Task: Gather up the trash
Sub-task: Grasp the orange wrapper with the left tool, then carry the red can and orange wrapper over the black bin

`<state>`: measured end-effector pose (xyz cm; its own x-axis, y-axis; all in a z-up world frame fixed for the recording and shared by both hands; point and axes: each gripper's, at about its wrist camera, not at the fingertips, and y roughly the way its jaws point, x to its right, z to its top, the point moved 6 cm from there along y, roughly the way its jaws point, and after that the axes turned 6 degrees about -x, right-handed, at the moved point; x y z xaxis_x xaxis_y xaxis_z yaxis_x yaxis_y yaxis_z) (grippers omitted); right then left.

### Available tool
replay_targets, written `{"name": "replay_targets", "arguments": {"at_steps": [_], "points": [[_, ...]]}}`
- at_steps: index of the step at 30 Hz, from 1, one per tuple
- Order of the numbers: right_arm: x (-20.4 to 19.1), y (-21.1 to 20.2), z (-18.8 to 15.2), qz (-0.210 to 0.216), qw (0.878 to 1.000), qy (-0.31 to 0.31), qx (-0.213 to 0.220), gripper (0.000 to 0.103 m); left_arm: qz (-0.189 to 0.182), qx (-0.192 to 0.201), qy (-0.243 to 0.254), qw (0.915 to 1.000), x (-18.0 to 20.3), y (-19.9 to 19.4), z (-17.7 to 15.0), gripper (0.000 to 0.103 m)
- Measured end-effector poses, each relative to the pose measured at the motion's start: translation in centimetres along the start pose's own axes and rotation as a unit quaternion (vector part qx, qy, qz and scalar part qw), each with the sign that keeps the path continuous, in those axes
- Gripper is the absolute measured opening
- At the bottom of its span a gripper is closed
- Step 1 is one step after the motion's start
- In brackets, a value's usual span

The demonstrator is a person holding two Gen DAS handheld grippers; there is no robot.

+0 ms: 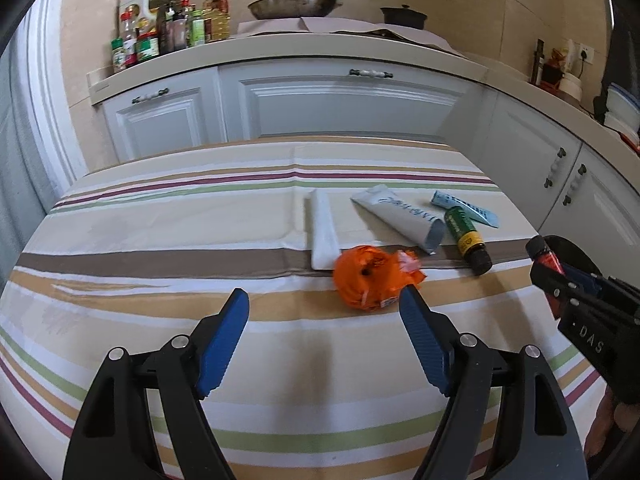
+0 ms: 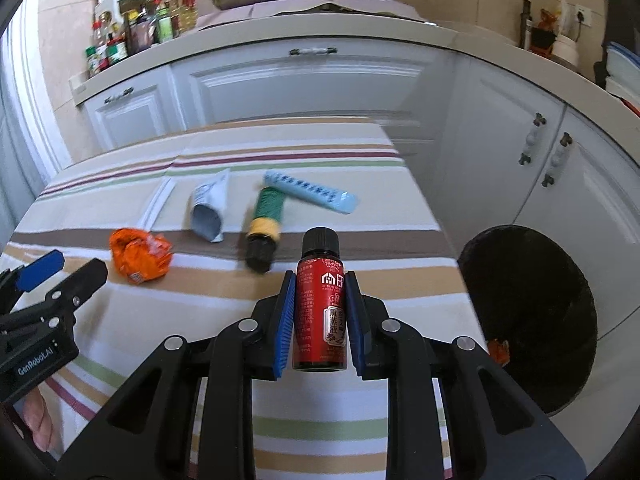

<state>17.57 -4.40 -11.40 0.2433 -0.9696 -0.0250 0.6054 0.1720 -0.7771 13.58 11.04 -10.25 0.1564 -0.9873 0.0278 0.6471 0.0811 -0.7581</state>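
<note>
My right gripper [image 2: 320, 280] is shut on a small red bottle with a black cap [image 2: 320, 300], held above the striped table near its right edge; it also shows in the left wrist view [image 1: 546, 256]. My left gripper [image 1: 324, 300] is open and empty, just short of a crumpled orange wrapper [image 1: 372, 276], which also shows in the right wrist view [image 2: 140, 254]. On the table lie a green bottle [image 1: 466, 236], a grey-white tube [image 1: 400, 218], a light blue tube [image 1: 466, 208] and a white packet [image 1: 324, 228].
A black trash bin [image 2: 532, 320] stands on the floor right of the table, with an orange scrap inside. White kitchen cabinets [image 1: 340, 100] and a counter with bottles and a wok stand behind the table.
</note>
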Motion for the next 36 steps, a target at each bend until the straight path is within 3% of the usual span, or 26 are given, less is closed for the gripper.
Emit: {"name": "replay_targets", "arguments": {"at_steps": [19, 23, 26, 36], "points": [[4.9, 1.7, 2.0, 0.002, 0.999, 0.034, 0.017, 0.023, 0.0, -0.043, 0.017, 0.9989, 2.8, 4.0, 1.6, 0.075], [5.1, 1.7, 1.9, 0.004, 0.999, 0.037, 0.017, 0.023, -0.011, -0.056, 0.017, 0.9982, 2.8, 4.4, 1.3, 0.062], [5.2, 1.6, 1.9, 0.003, 0.999, 0.039, 0.018, 0.023, -0.013, -0.063, 0.021, 0.9977, 2.7, 4.5, 0.8, 0.059], [4.7, 0.5, 1.6, 0.002, 0.999, 0.038, 0.028, 0.023, -0.013, -0.044, 0.016, 0.9988, 2.4, 3.1, 0.6, 0.055]]}}
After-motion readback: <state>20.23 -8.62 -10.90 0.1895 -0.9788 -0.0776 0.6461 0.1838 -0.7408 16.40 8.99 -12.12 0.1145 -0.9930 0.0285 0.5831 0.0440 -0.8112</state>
